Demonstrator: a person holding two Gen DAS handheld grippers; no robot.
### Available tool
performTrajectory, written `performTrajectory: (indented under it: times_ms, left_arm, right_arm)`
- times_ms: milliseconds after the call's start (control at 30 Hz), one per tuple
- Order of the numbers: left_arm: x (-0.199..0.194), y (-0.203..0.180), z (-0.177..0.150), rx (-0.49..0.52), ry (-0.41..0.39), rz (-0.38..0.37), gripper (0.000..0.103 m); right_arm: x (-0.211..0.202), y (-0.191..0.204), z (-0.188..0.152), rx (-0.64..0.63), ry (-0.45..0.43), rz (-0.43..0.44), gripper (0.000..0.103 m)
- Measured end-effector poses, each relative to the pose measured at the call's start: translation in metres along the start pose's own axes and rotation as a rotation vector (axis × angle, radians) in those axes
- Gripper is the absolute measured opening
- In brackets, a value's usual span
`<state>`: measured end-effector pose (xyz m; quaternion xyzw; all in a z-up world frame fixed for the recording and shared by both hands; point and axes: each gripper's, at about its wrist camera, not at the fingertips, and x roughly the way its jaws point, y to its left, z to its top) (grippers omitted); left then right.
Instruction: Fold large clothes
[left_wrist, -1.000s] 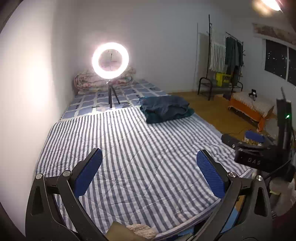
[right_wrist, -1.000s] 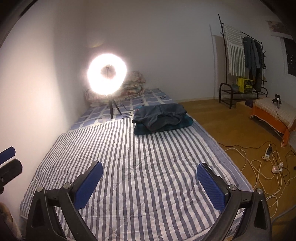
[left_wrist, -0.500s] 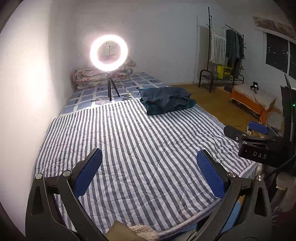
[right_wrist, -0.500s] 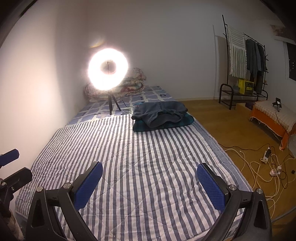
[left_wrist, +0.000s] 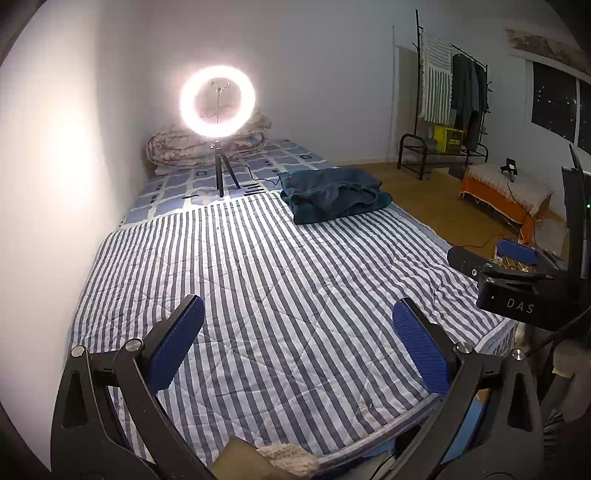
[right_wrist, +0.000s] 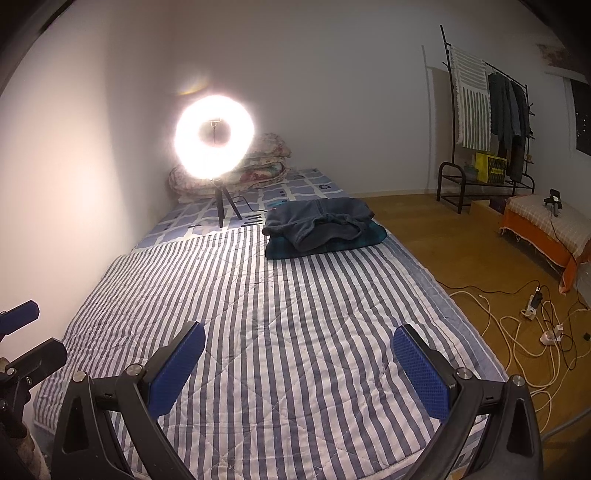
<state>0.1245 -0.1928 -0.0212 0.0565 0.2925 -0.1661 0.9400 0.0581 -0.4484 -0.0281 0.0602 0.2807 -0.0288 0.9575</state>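
A pile of dark blue and teal clothes (left_wrist: 334, 194) (right_wrist: 322, 227) lies on the far right part of the striped quilt (left_wrist: 273, 295) (right_wrist: 280, 325) that covers the bed. My left gripper (left_wrist: 297, 339) hangs open above the bed's near end, with nothing between its blue pads. My right gripper (right_wrist: 299, 363) is open and empty too, over the quilt's near right part. The right gripper's body (left_wrist: 517, 291) shows at the right edge of the left wrist view. Both grippers are far from the clothes.
A lit ring light on a small tripod (left_wrist: 218, 107) (right_wrist: 214, 136) stands mid-bed, with a rolled floral quilt (right_wrist: 255, 166) behind it. A clothes rack (right_wrist: 484, 122), an orange-covered bench (right_wrist: 546, 229) and loose cables with a power strip (right_wrist: 532, 314) are on the wooden floor at right.
Both views have shifted a little: the cameras have tilted and moved slightly over the bed's near end. Both grippers stay open; the clothes have not moved.
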Motion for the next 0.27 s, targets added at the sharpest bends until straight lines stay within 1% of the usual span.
performTrajectory:
  times_ms: [133, 267]
  left_arm:
    - [0.0007, 0.0033, -0.0016, -0.006, -0.003, -0.005, 0.103]
    - [0.0009, 0.0068, -0.0032, -0.017, -0.008, 0.009, 0.103]
  right_arm:
    - [0.0005, 0.0026, -0.0015, 0.001, 0.003, 0.002, 0.103]
    - [0.0015, 0.0034, -0.0018, 0.003, 0.007, 0.004, 0.103]
